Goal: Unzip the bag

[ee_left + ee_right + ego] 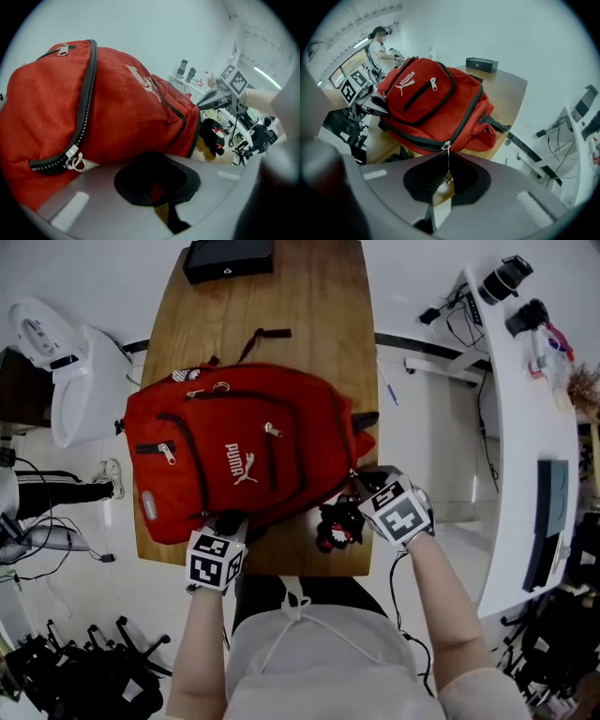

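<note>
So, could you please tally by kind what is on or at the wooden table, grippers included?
Red backpack: 1
Black box: 1
Black-and-red soft toy: 1
Grippers: 2 (left gripper on the backpack, right gripper on its zip pull)
Total: 5

— What's the bag like?
— A red backpack (234, 460) with a white logo and black zippers. It lies front up across the wooden surface (319, 324).
— Main zipper?
— Its slider (446, 146) sits at the near corner, with the thin pull (448, 164) stretched taut.
</note>
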